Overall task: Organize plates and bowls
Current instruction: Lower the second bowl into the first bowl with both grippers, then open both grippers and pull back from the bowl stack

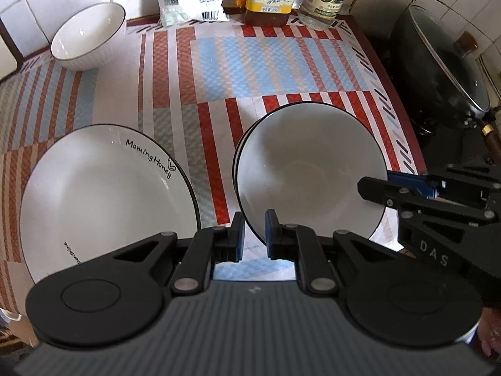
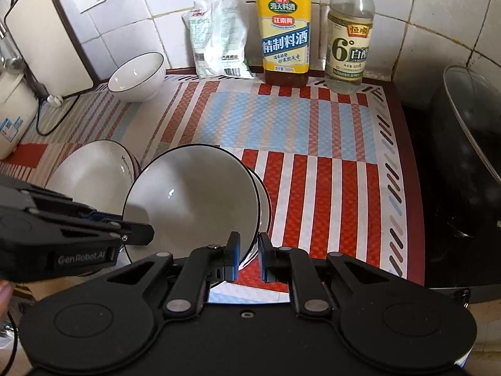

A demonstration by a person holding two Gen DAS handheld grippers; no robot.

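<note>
Far left: small white black-rimmed bowl (image 1: 87,36) alone on striped counter (image 1: 219,72). Near left: shallow white lettered plate (image 1: 106,200) lying flat. Centre: white black-rimmed bowl (image 1: 310,169), tilted, nested over a second like bowl beneath. Left tool (image 1: 253,235) clamped on its near rim; right tool (image 2: 248,258) clamped on the opposite rim. Step in hand, judged: seating bowl on stack. Next: level, release both, fetch far bowl.

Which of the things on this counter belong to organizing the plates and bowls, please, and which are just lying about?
Belong to the job:
- held bowl
- bowl beneath it
- lettered plate
- far bowl

Lying about:
- yellow-label bottle
- clear bottle
- white packet
- black pot
</note>
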